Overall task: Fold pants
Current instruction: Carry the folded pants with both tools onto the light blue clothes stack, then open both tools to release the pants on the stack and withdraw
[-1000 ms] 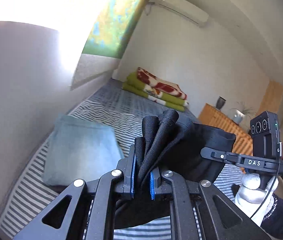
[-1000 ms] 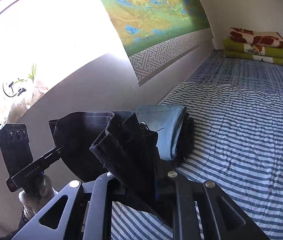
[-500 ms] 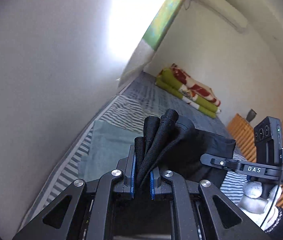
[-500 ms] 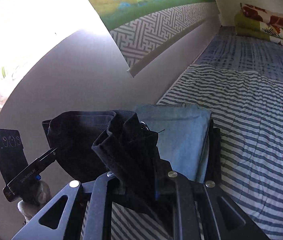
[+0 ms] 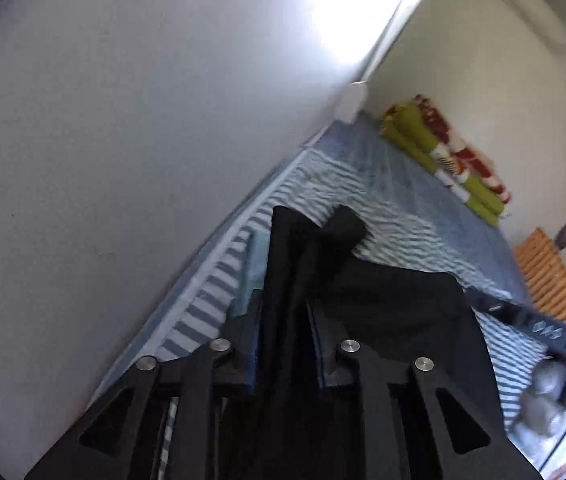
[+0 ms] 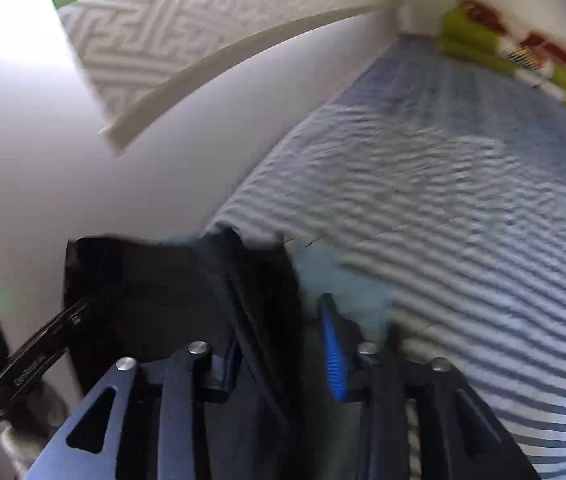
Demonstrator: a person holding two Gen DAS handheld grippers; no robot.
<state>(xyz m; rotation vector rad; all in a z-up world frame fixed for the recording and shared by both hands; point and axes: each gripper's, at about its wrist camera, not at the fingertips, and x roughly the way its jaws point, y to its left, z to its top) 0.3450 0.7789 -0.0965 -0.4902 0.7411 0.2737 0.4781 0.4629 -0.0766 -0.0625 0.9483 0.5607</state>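
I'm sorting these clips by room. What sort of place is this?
Most likely a bedroom: a bed with a striped sheet, folded blankets stacked at its far end, and a wooden dresser by the wall.

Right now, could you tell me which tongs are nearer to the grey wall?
Left. The left tongs are beside the wall; the right tongs are farther out over the striped sheet. Both have just been opening, black pants between their jaws.

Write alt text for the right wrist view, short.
The right gripper, jaws just opened apart, has folded black pants loose between its blue pads, lying on light blue folded clothes on a striped bed by a grey wall. The left gripper is at far left.
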